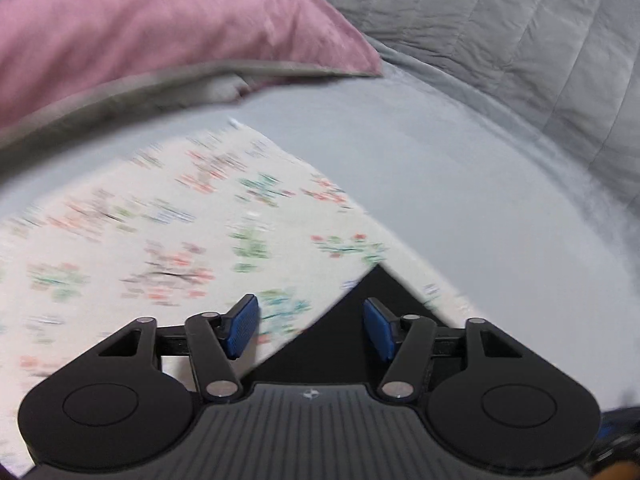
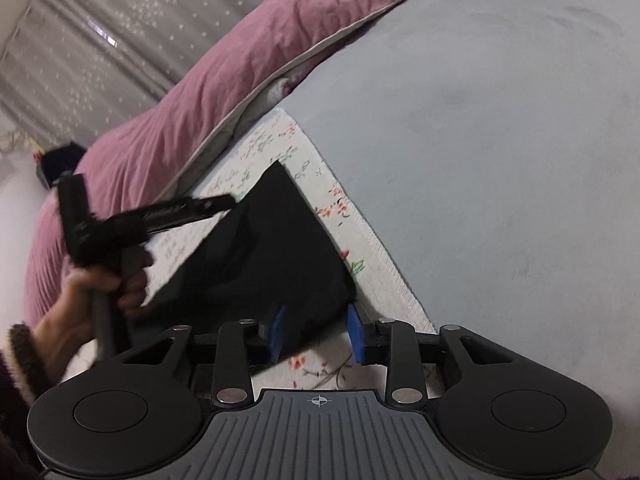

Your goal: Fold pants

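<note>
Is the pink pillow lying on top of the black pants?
No, the pink pillow lies beyond the black pants, which rest apart from it on the floral cloth.

No readable text, label, brand or number shows in either view.

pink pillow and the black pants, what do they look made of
Pink pillow: a soft woven cover, maybe cotton, matte; fine creases run all over it.
Black pants: cloth, matte and very dark; they lie flat with crisp folded edges, but the weave is too dark to read.
</note>
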